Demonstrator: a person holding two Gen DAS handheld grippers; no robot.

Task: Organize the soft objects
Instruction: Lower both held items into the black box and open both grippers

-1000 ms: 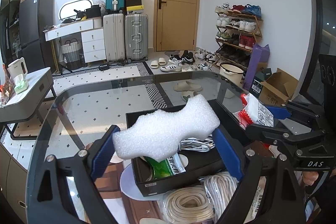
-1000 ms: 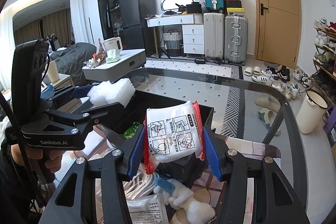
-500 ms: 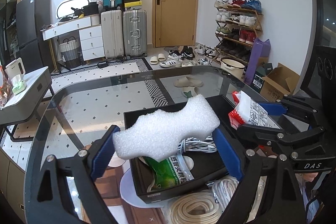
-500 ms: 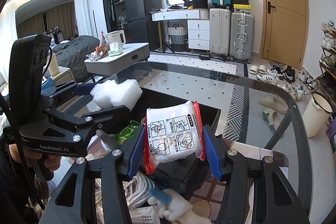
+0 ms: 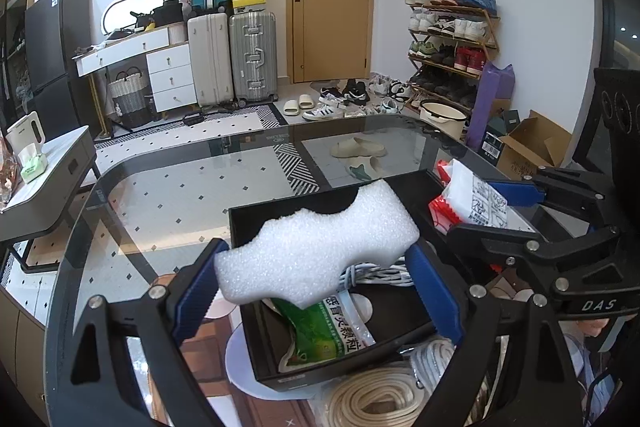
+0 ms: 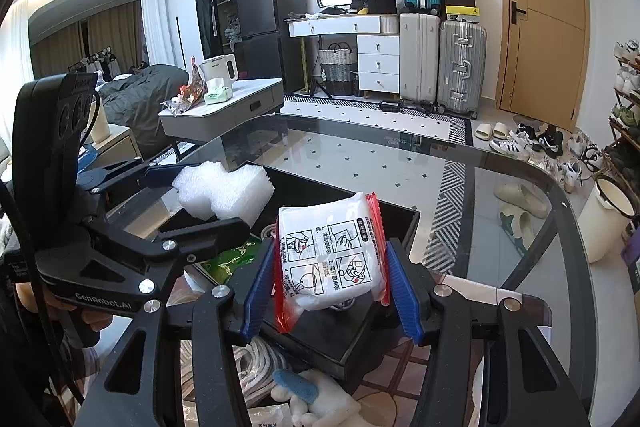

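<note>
1. The left gripper (image 5: 316, 267) grips a white foam block (image 5: 316, 255); its blue pads press on both ends of the block, which is held above the black box (image 5: 280, 359).
2. In the right wrist view the same foam block (image 6: 224, 193) shows at the left, over the box's left wall, clamped in the left gripper (image 6: 200, 195).
3. The right gripper (image 6: 332, 279) is closed on a white plastic packet (image 6: 332, 259) with red edges and printed drawings; the pads squeeze its two sides, and it hangs over the near part of the box (image 6: 396, 223).
4. From the left wrist view that packet (image 5: 468, 199) sits above the box's right wall, with the right gripper (image 5: 492, 205) reaching in from the right.
5. The box stands near the front edge of the glass table (image 5: 180, 195). Inside it lie a green pouch (image 5: 320, 331) and a bundle of white cable (image 5: 376, 273).
6. A coil of cream rope (image 5: 376, 399) lies on the table just in front of the box, toward the near edge.
7. A white plush toy (image 6: 316, 399) with a blue part lies at the near edge too, below the right gripper.
</note>
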